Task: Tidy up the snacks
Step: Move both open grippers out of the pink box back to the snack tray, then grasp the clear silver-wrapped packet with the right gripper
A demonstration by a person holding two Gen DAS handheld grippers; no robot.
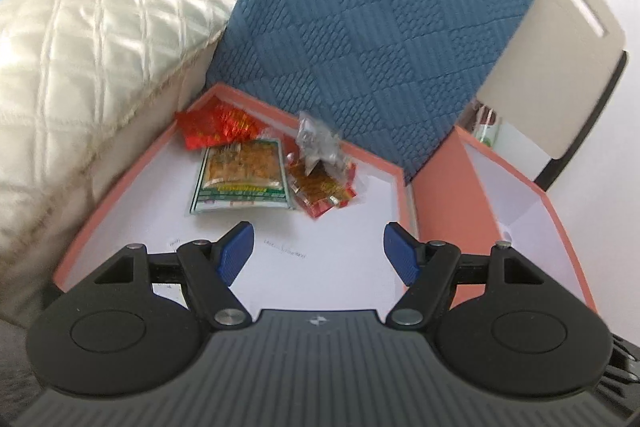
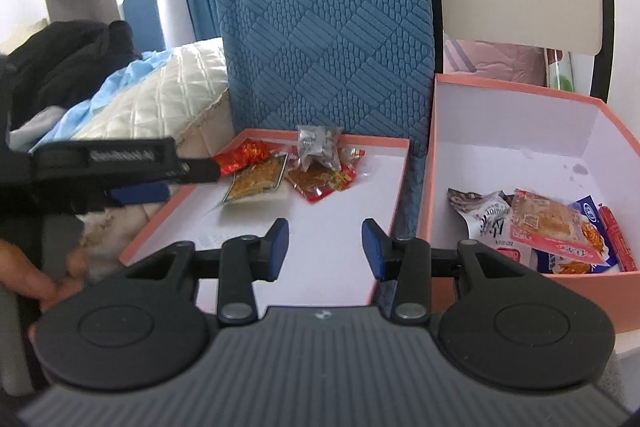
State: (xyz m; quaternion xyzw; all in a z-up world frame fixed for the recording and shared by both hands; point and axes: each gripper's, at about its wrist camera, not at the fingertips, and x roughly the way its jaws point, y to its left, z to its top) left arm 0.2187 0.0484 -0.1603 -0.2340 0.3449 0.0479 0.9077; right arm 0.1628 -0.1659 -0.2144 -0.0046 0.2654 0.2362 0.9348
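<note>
Since four snack packets are left in the shallow tray (image 1: 120,183) while the deep box (image 2: 516,95) on the right already holds a pile of wrapped snacks (image 2: 552,227), the step in hand looks like picking the next packet from the tray and carrying it across. To do it well, I would bring one gripper down low over a single packet, line its jaws up across a narrow edge, and close on the wrapper only, so that neighbours are not dragged along. The green-edged packet (image 1: 242,177) lies flat and nearest to the left gripper (image 1: 318,251), straight ahead of its fingertips and a little to their left, apart from them with bare white tray floor between. Beside it on the right lies a red and yellow packet (image 1: 320,191), with a clear silvery packet (image 1: 318,139) standing partly on top of it, and a crumpled red packet (image 1: 216,125) sits at the far left corner, touching the green-edged one. The left gripper hovers with its jaws wide apart and nothing between them. The right gripper (image 2: 324,247) hangs over the near right part of the tray, jaws moderately parted and likewise empty, with the packets well ahead of it. Thin foil may slip, so a firm pinch near a corner seems wise.
</note>
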